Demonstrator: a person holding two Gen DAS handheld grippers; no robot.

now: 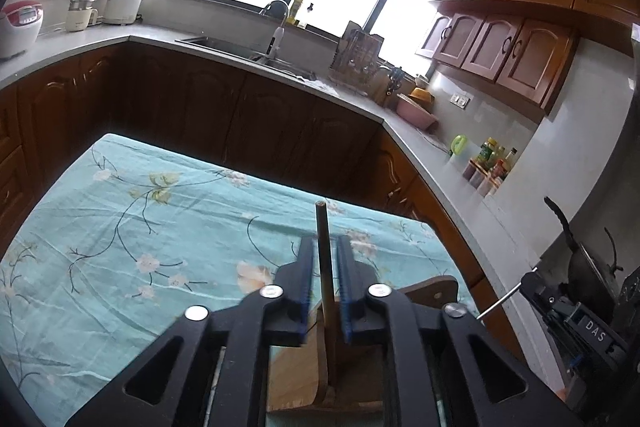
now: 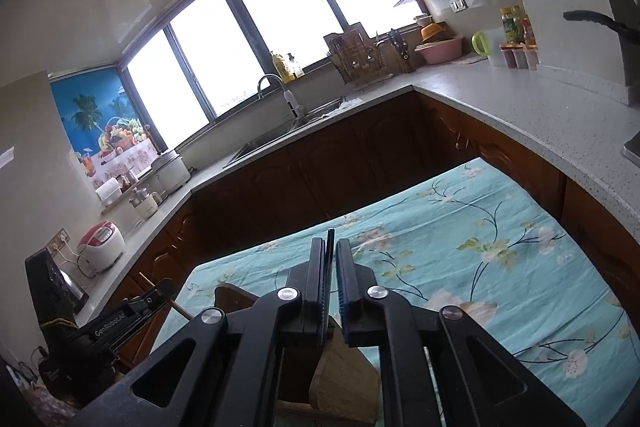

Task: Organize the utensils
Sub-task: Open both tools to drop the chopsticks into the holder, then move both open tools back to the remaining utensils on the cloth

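While both grippers hover over the wooden holder (image 1: 320,379) near the bench's (image 1: 120,227) edge, each carries a utensil.
Left gripper (image 1: 325,291) fingers pinch a stiff, light chopstick (image 1: 323,247) mid-shaft; right gripper (image 2: 331,287) fingers grip a thin dark utensil (image 2: 329,247), likely slippery.

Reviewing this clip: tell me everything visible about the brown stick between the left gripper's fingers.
The brown stick is thin, straight and round, dark olive-brown, probably wood or bamboo like a chopstick. It stands between the blue-padded fingers of the left gripper, its blunt end reaching past the fingertips. Its lower part runs down into the wooden holder below, which sits on the floral tablecloth. The pads sit close on either side; whether they actually press it cannot be told.
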